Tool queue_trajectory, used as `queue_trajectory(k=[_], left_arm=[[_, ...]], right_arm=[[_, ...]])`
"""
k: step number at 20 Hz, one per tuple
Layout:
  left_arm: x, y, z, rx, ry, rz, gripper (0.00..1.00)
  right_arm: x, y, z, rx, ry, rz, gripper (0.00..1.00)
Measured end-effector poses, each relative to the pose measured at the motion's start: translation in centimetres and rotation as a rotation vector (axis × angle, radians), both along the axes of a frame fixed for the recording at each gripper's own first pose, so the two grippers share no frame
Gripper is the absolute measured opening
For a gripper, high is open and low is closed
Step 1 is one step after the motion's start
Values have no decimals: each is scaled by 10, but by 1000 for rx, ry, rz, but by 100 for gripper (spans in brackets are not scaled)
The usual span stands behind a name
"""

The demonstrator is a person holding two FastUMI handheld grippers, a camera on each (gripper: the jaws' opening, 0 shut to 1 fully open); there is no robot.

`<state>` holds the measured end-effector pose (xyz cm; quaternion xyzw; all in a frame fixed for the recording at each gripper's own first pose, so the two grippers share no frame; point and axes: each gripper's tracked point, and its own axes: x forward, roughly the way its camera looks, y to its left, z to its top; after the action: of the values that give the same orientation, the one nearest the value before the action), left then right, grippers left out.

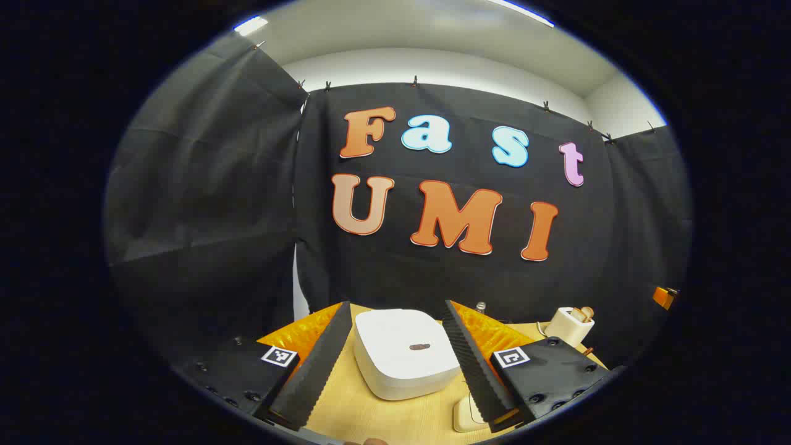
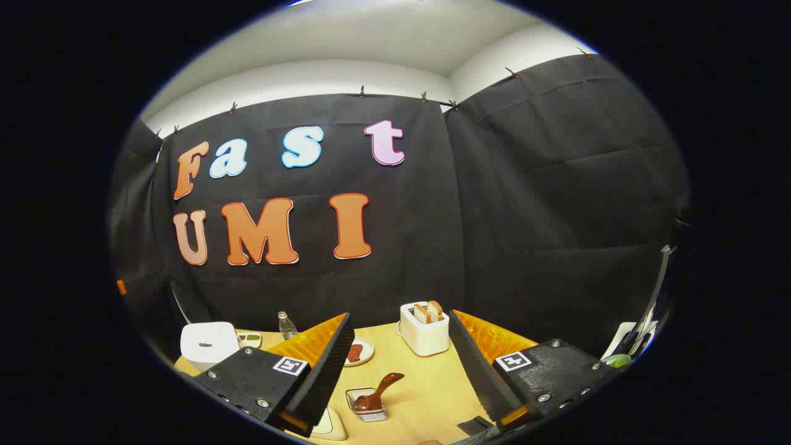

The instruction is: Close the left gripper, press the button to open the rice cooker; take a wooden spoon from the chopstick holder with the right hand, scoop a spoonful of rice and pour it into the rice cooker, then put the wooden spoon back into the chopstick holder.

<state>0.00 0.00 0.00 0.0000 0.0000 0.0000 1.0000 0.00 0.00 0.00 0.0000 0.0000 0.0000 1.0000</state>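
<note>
White rice cooker (image 1: 405,352) sat lid-down between the left gripper (image 1: 395,364)'s parted jaws, which should shut before pressing its button (image 1: 419,347).

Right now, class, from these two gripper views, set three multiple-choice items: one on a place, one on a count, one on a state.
1. Where does the wooden spoon stand?
A. In the wire holder
B. In the toaster
C. On the plate

2. How many slices stick out of the toaster?
A. None
B. Two
C. Five

3. How is the rice cooker lid?
A. Closed
B. Raised
C. Taken off

Answers: 1 A, the spoon's bowl sits in the wire holder, handle leaning out. 2 B, two slices show side by side on top. 3 A, the lid lies flat between the open left tongs.
</note>
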Motion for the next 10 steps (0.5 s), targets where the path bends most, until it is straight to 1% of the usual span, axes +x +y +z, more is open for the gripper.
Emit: queue_trajectory(k=[1, 4, 7, 10], left_arm=[[0, -4, 3, 18, -5, 5, 100], [-1, -19, 7, 55, -19, 13, 99], [-1, -39, 3, 37, -13, 12, 99], [-4, -50, -5, 38, -7, 19, 100]], right_arm=[[2, -1, 3, -11, -2, 11, 95], [11, -9, 11, -21, -15, 35, 95], [22, -15, 7, -20, -4, 62, 95], [29, -21, 5, -25, -3, 77, 95]])
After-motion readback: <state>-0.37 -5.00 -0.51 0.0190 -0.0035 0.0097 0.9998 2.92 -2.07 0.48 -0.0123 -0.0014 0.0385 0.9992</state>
